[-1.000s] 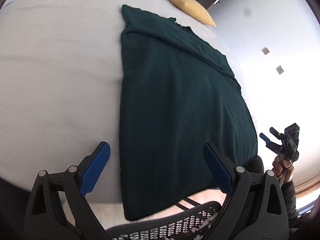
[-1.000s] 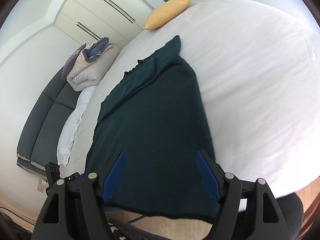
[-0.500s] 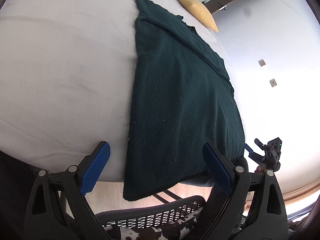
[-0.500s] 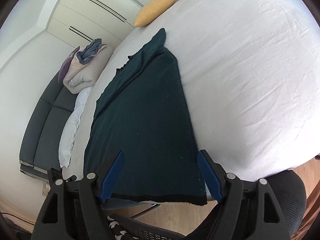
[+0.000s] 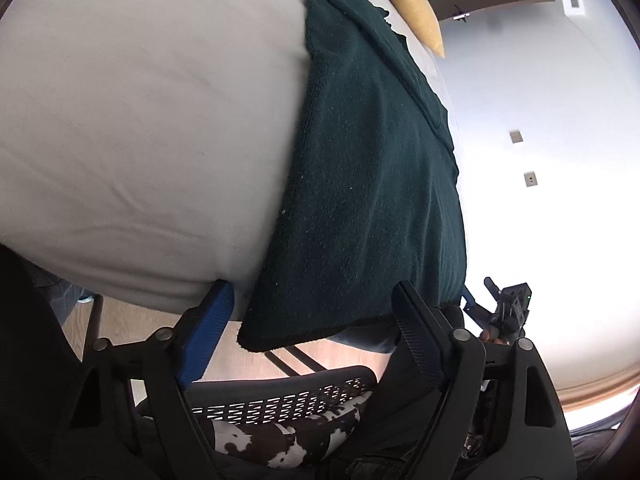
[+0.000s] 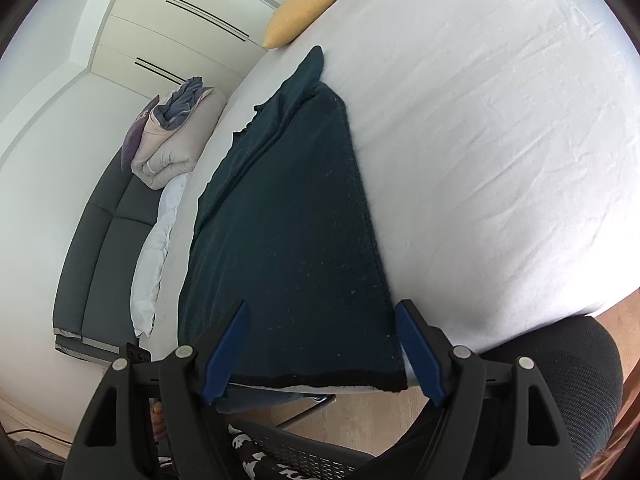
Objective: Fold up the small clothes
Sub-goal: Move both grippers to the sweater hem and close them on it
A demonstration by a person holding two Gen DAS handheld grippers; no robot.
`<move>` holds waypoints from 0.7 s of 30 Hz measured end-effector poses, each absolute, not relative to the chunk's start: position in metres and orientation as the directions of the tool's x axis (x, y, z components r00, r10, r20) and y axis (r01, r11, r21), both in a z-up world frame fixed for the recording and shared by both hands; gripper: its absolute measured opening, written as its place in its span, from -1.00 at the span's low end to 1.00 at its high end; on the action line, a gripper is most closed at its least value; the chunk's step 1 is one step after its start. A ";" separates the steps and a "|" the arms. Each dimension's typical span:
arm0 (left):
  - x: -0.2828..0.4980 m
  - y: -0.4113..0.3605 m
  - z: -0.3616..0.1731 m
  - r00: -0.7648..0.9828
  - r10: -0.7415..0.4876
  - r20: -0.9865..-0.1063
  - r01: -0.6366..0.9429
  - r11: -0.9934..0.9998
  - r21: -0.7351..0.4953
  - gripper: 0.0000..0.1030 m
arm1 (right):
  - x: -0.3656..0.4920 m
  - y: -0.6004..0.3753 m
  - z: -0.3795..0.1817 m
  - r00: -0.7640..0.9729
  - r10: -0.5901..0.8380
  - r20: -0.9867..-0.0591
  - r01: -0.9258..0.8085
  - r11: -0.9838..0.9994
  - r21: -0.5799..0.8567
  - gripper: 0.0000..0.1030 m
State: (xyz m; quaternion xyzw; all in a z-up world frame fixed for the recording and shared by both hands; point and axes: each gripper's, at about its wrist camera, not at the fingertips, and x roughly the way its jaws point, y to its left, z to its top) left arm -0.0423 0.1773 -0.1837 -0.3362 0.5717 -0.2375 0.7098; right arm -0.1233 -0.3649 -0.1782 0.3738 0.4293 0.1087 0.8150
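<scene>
Now we hold both grippers at the sweater's (image 5: 372, 184) hem on the bed (image 5: 140, 120): left gripper (image 5: 308, 324) closing, hem corner between its pads, untouched; right gripper (image 6: 322, 344) spread.

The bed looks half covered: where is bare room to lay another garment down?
The white sheet is bare from the dark green sweater's long edge outward, up to the yellow pillow. Crowded: the foot edge, where the sweater hem overhangs by the chair.
</scene>
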 end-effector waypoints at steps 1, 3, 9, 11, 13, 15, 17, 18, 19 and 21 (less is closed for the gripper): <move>-0.043 0.177 -0.184 0.235 -0.723 -0.650 -0.049 0.659 -0.750 0.49 | -0.123 -0.365 -0.179 0.607 0.500 -0.618 0.144 0.695 0.704 0.51; -0.043 0.176 -0.186 0.234 -0.724 -0.648 -0.053 0.657 -0.752 0.36 | -0.123 -0.365 -0.180 0.604 0.504 -0.617 0.144 0.693 0.706 0.51; -0.044 0.188 -0.195 0.242 -0.719 -0.651 -0.109 0.647 -0.755 -0.36 | -0.124 -0.367 -0.180 0.601 0.511 -0.615 0.141 0.689 0.711 0.50; -0.044 0.189 -0.197 0.235 -0.720 -0.653 -0.117 0.645 -0.755 -0.49 | -0.125 -0.366 -0.181 0.599 0.512 -0.615 0.140 0.690 0.710 0.49; -0.043 0.188 -0.197 0.230 -0.719 -0.656 -0.112 0.650 -0.751 -0.57 | -0.126 -0.366 -0.181 0.597 0.512 -0.618 0.142 0.691 0.709 0.48; -0.042 0.186 -0.195 0.226 -0.718 -0.658 -0.102 0.655 -0.749 -0.68 | -0.127 -0.367 -0.181 0.593 0.513 -0.620 0.143 0.691 0.709 0.48; -0.043 0.184 -0.192 0.230 -0.723 -0.652 -0.090 0.651 -0.753 -0.83 | -0.128 -0.368 -0.180 0.590 0.510 -0.626 0.145 0.696 0.704 0.48; -0.043 0.183 -0.190 0.235 -0.723 -0.649 -0.084 0.650 -0.755 -0.87 | -0.129 -0.368 -0.179 0.589 0.507 -0.630 0.148 0.699 0.700 0.47; -0.043 0.183 -0.187 0.241 -0.722 -0.649 -0.076 0.652 -0.754 -0.88 | -0.130 -0.369 -0.179 0.587 0.504 -0.633 0.149 0.701 0.697 0.47; -0.044 0.182 -0.183 0.251 -0.718 -0.649 -0.066 0.656 -0.752 -0.89 | -0.132 -0.371 -0.177 0.585 0.494 -0.644 0.159 0.709 0.688 0.47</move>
